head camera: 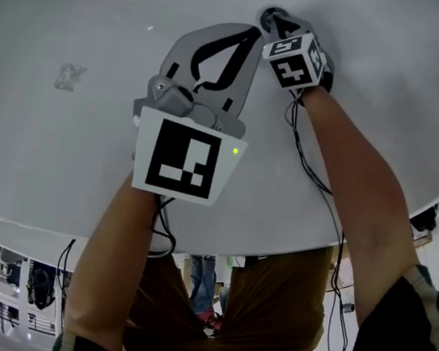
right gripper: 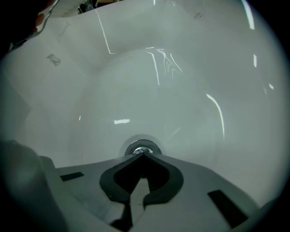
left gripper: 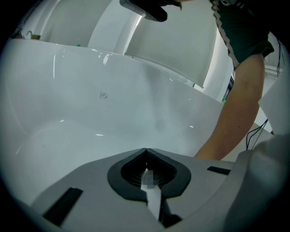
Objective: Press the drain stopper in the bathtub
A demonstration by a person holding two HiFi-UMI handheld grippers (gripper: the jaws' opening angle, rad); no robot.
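The round chrome drain stopper [right gripper: 142,147] sits in the floor of the white bathtub [right gripper: 181,90]. My right gripper [right gripper: 141,155] points steeply down, shut and empty, with its tips right at the stopper's near edge; I cannot tell whether they touch it. In the head view the right gripper [head camera: 274,20] covers most of the dark drain [head camera: 268,11] at the top. My left gripper [head camera: 253,32] hangs beside it, just left of the drain, also shut and holding nothing. Its own view shows only its closed tips [left gripper: 146,150] against the tub wall [left gripper: 113,104].
A small grey mark [head camera: 69,75] sits on the tub wall at left. The person's right forearm [left gripper: 235,118] crosses the right side of the left gripper view. Cables [head camera: 317,177] trail from the right gripper over the tub rim [head camera: 33,220]. Beyond the rim lies the room floor.
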